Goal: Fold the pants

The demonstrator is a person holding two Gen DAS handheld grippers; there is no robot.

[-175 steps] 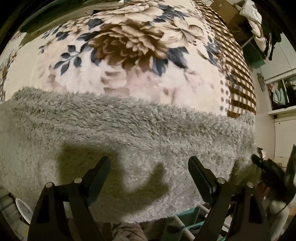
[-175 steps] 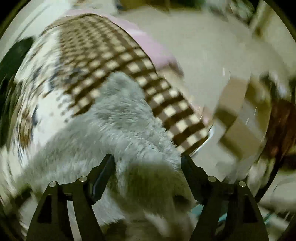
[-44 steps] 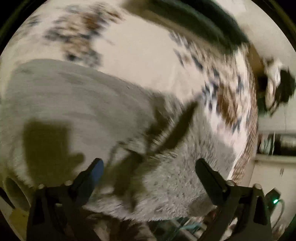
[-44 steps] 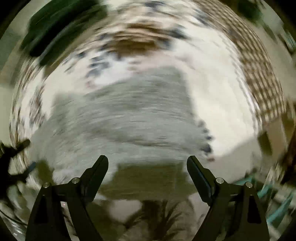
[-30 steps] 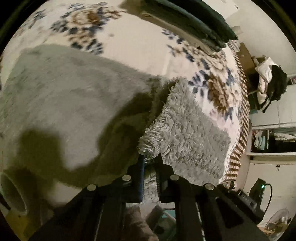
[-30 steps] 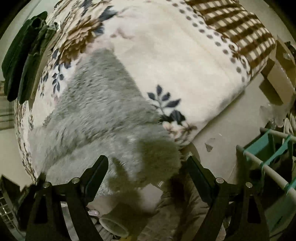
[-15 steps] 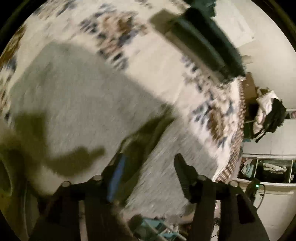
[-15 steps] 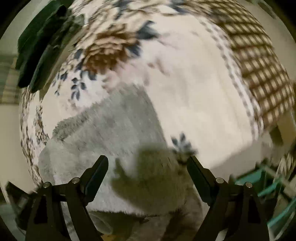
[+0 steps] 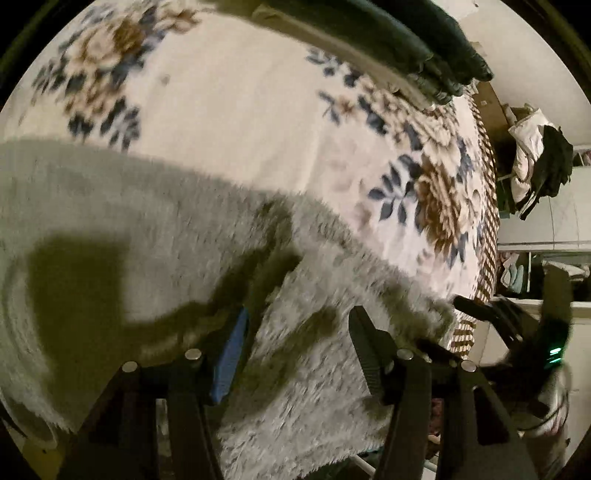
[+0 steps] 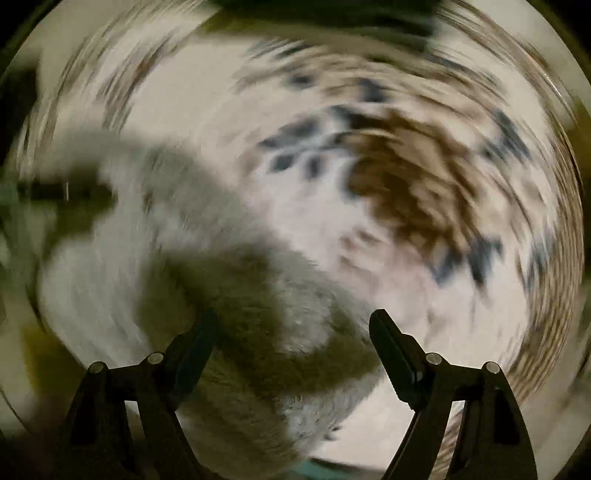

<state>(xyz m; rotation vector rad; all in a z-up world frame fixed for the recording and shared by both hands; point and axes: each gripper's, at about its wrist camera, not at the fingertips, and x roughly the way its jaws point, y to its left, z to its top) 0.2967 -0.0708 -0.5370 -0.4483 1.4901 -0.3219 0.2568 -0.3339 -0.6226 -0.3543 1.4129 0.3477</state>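
Fleece pants (image 9: 147,229) spread on a floral bed (image 9: 240,110) for folding.
Left gripper (image 9: 295,343) spread and empty above the cloth; right gripper (image 10: 291,343) closing, nothing pinched.

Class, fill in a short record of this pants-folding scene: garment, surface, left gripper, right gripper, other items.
garment: grey fuzzy pants, lying on the bed
surface: floral blanket with a checked border
left gripper: open, nothing gripped, above the pants
right gripper: jaws closing, pads not touching the pants below; view blurred
other items: dark folded clothes at the blanket's far edge
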